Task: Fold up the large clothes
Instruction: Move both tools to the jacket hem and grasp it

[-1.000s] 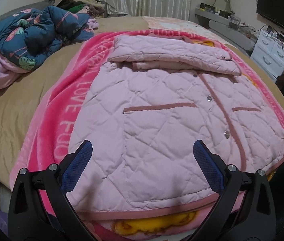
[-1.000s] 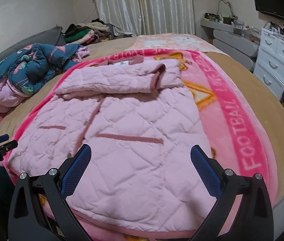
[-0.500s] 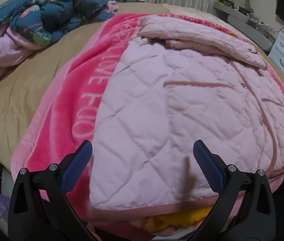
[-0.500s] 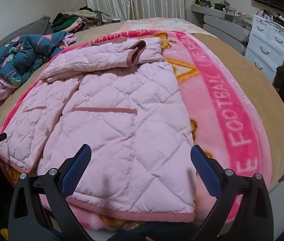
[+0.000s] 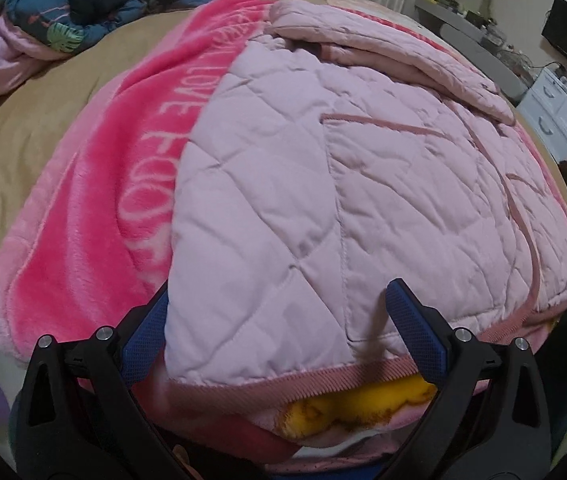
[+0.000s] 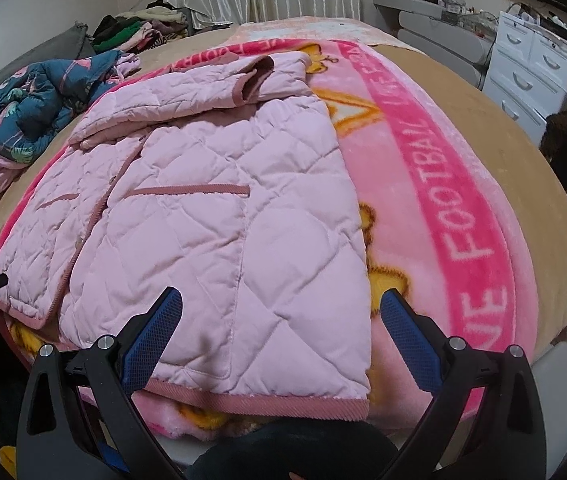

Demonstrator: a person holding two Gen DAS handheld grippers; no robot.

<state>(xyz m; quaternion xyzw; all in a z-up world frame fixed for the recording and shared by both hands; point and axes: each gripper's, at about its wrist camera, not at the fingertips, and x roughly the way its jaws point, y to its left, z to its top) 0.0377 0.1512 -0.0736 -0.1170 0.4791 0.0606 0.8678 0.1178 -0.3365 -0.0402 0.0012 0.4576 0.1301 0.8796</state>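
Left gripper (image 5: 279, 328) agape astride jacket (image 5: 363, 184) hem corner; right gripper (image 6: 281, 330) likewise.

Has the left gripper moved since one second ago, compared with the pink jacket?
Yes. The left gripper has moved forward to the pink jacket and toward its left corner; its open jaws now straddle the hem.

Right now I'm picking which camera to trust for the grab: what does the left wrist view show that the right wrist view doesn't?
Only the left wrist view shows the left gripper open around the pink quilted jacket's near left hem corner, with one fingertip tucked behind the fabric edge.

Only the right wrist view shows the right gripper open around the near right hem corner, plus the sleeve cuff folded across the top.

Both show the jacket flat on the pink blanket, and the blue floral bedding.
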